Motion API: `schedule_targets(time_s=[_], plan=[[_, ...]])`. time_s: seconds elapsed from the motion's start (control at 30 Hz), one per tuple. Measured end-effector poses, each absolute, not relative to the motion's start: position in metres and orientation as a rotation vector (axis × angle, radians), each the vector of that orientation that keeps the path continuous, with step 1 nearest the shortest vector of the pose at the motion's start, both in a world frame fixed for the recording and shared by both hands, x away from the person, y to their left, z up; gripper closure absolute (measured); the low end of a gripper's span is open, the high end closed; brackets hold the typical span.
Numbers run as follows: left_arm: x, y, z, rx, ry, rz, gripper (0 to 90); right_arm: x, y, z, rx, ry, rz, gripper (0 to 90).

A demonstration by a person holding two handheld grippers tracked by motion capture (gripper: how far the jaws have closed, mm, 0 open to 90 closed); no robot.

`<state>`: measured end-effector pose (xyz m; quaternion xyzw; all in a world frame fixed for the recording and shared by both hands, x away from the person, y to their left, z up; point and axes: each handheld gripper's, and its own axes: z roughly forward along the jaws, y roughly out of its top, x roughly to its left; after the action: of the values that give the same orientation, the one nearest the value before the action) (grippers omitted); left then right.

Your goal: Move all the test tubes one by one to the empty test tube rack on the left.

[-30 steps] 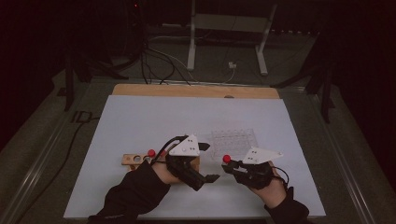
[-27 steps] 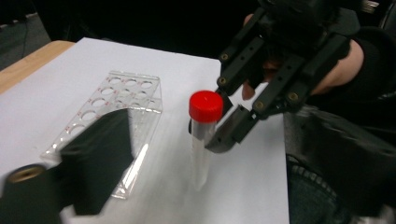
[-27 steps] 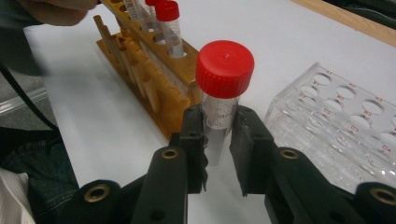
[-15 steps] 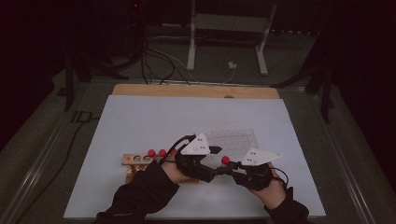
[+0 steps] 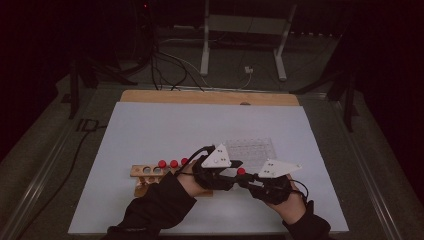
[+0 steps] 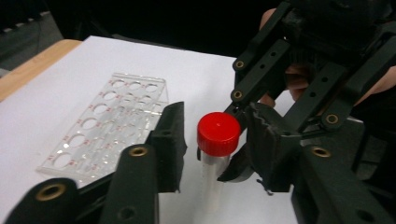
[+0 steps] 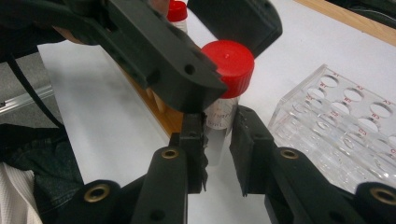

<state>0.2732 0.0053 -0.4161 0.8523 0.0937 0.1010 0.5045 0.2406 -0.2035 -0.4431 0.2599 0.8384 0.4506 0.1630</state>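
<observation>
A clear tube with a red cap [image 7: 227, 60] stands upright between the two grippers above the white mat. My right gripper [image 7: 218, 140] is shut on the tube's clear body below the cap; in the high view it [image 5: 248, 178] reaches in from the right. My left gripper [image 6: 217, 140] straddles the red cap [image 6: 218, 133]. Its jaws have just been closing, and a thin gap still shows on each side of the cap. From above, the left gripper [image 5: 237, 171] meets the cap [image 5: 241, 171] from the left.
A wooden rack [image 5: 148, 172] with several red-capped tubes lies left of the hands. A clear acrylic rack [image 5: 250, 148] with many holes lies just beyond the grippers. The white mat [image 5: 150, 130] covers the table, with a wooden board [image 5: 210, 97] at its far edge.
The left gripper has moved right, from beside the wooden rack to the tube held by the right gripper, and its jaws have narrowed around the cap. The right gripper has stayed still.
</observation>
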Motion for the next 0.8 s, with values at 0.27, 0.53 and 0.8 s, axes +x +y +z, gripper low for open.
schedule_targets(time_s=[0.27, 0.53, 0.8], plan=[[0.2740, 0.0040, -0.4174, 2.069, 0.222, 0.251, 68.3, 0.2408, -0.2039, -0.4430, 0.741, 2.392, 1.286, 74.7], [0.2749, 0.0034, -0.4178, 2.073, 0.210, 0.240, 70.9, 0.2410, -0.2042, -0.4431, 0.742, 2.393, 1.288, 74.6], [0.2761, 0.0036, -0.4160, 2.074, 0.202, 0.246, 71.8, 0.2399, -0.2040, -0.4434, 0.742, 2.373, 1.288, 74.4]])
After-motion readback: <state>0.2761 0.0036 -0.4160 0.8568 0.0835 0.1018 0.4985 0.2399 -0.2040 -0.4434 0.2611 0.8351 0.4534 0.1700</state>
